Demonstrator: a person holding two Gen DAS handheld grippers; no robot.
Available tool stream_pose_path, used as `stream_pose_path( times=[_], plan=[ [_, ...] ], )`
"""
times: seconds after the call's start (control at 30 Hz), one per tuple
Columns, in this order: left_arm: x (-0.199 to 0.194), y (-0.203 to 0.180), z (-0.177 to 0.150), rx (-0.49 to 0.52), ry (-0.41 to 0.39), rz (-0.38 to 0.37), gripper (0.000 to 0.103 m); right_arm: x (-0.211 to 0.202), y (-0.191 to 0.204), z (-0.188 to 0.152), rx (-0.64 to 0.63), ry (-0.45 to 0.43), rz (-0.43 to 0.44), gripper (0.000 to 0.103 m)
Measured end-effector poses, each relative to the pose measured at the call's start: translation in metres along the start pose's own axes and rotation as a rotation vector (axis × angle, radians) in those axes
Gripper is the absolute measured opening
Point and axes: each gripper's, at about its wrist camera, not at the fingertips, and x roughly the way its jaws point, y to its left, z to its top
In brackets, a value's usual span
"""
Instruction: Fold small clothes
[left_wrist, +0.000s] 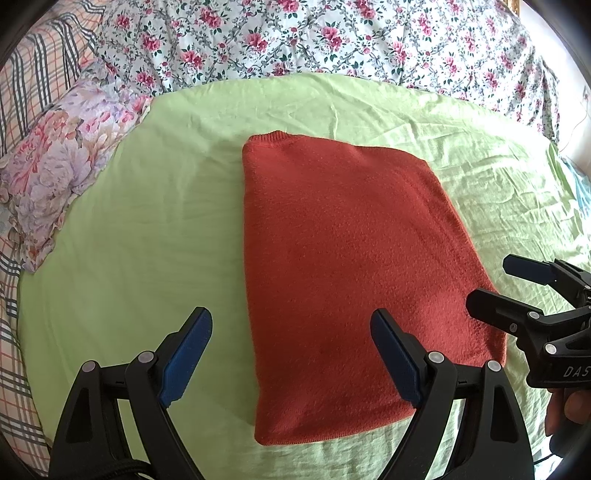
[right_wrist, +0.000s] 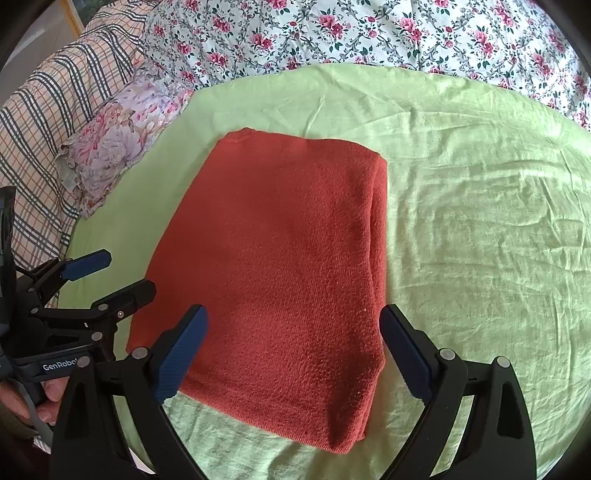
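A rust-red knitted garment (left_wrist: 347, 266) lies folded into a neat rectangle on a light green sheet (left_wrist: 147, 229). In the left wrist view my left gripper (left_wrist: 291, 321) is open above the garment's near left edge, nothing between its blue pads. My right gripper (left_wrist: 487, 288) enters from the right edge, also open, beside the garment's near right corner. The right wrist view shows the same garment (right_wrist: 280, 266) with my right gripper (right_wrist: 293, 317) open over its near end and my left gripper (right_wrist: 122, 273) open at the left.
A floral quilt (left_wrist: 295, 40) runs along the far side of the green sheet. A pastel flowered pillow (left_wrist: 62, 170) and plaid bedding (left_wrist: 33, 66) lie at the left. A hand (right_wrist: 40, 398) holds the left gripper's handle. Wrinkled green sheet (right_wrist: 480, 229) spreads to the right.
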Motion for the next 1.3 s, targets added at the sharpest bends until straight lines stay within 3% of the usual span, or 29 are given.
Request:
stream_pose_path(
  times=[1.3],
  plan=[
    [0.009,0.014,-0.008,-0.033,-0.012,0.026,0.088,0.02,-0.005,-0.001,0.024,0.026,-0.02,0.094]
  ],
)
